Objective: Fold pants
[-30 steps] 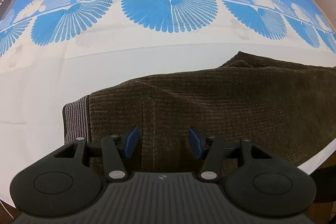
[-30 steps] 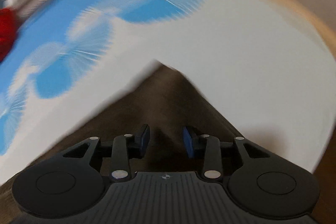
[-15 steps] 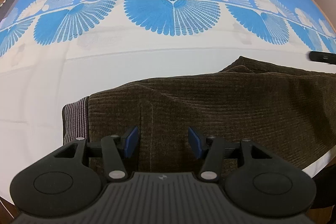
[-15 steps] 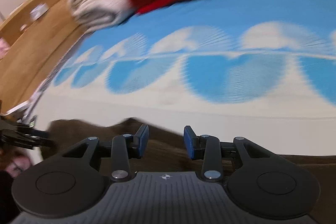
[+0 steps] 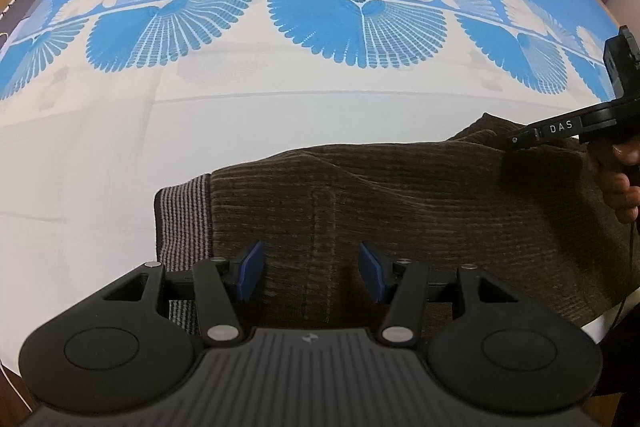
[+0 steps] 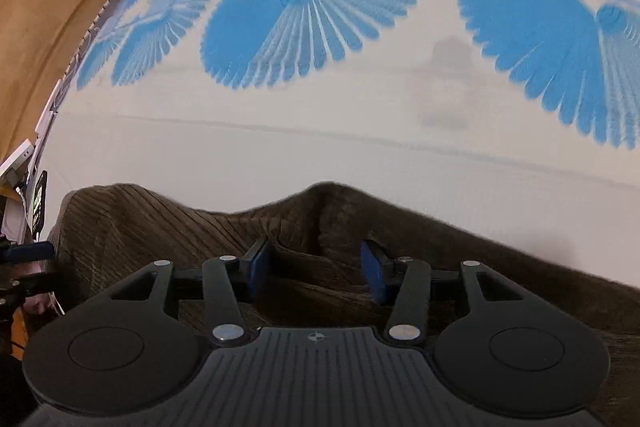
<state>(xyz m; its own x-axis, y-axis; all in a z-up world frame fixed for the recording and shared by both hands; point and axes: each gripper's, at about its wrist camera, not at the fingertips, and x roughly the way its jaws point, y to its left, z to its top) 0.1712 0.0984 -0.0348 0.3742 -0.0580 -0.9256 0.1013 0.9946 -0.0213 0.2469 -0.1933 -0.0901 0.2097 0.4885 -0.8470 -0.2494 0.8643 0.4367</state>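
Both pairs of jaws stand released over the pants (image 5: 400,211), nothing clamped; those of the right gripper (image 6: 316,269) have just been opening. Brown ribbed fabric lies directly beneath the left gripper (image 5: 310,269), its striped waistband (image 5: 182,223) just left. Soft and limp, it likely grips best at hems. Beyond spreads the bed (image 5: 120,147).

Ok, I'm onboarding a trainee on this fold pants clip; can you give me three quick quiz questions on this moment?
1. True or false: the pants hang from the left gripper.
2. What pattern edges the pants' striped band: stripes or dots?
3. The right gripper is: A) shut on the bedsheet; B) open above the brown fabric; C) out of view.

Key: 1 false, they lie flat on the sheet; 2 stripes; 3 B.
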